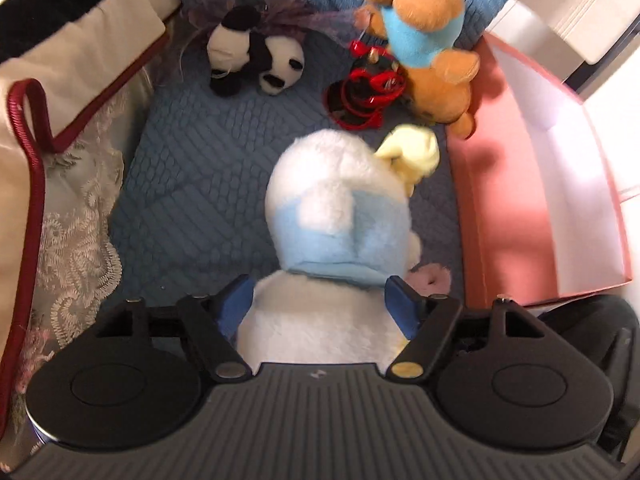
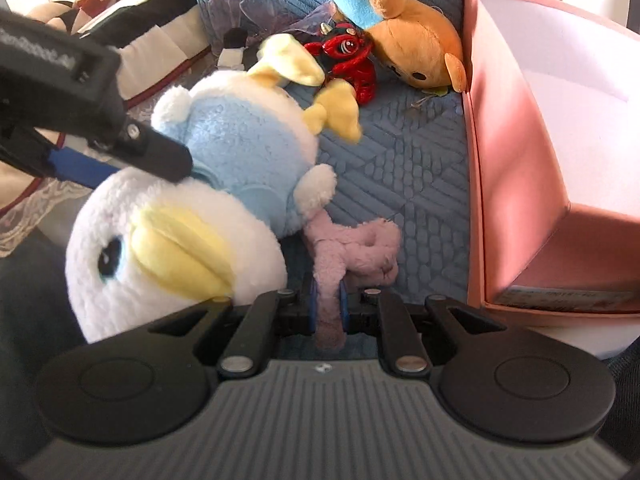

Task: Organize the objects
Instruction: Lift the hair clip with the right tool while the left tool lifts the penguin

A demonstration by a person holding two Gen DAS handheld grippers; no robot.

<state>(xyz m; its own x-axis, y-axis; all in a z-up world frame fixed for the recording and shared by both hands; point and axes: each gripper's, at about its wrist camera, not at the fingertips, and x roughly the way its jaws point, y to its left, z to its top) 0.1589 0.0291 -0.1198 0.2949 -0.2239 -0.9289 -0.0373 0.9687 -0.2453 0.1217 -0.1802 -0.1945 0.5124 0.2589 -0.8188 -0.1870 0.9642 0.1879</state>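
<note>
A white and light-blue duck plush [image 1: 336, 216] with yellow feet lies on the blue quilted cushion [image 1: 192, 184]. My left gripper [image 1: 320, 300] is shut on the duck's neck and head; it also shows in the right wrist view [image 2: 120, 152] at the left. My right gripper [image 2: 328, 300] is shut on a small pink plush [image 2: 352, 248] that lies just beside the duck [image 2: 224, 168]. A pink box [image 2: 520, 152] with a white inside stands open at the right; it also shows in the left wrist view [image 1: 520, 184].
An orange bear plush in a blue shirt [image 1: 428, 40], a red and black toy [image 1: 368, 84] and a panda plush [image 1: 256, 56] lie at the far end of the cushion. A cream bag with red trim [image 1: 36, 128] and lace fabric are at the left.
</note>
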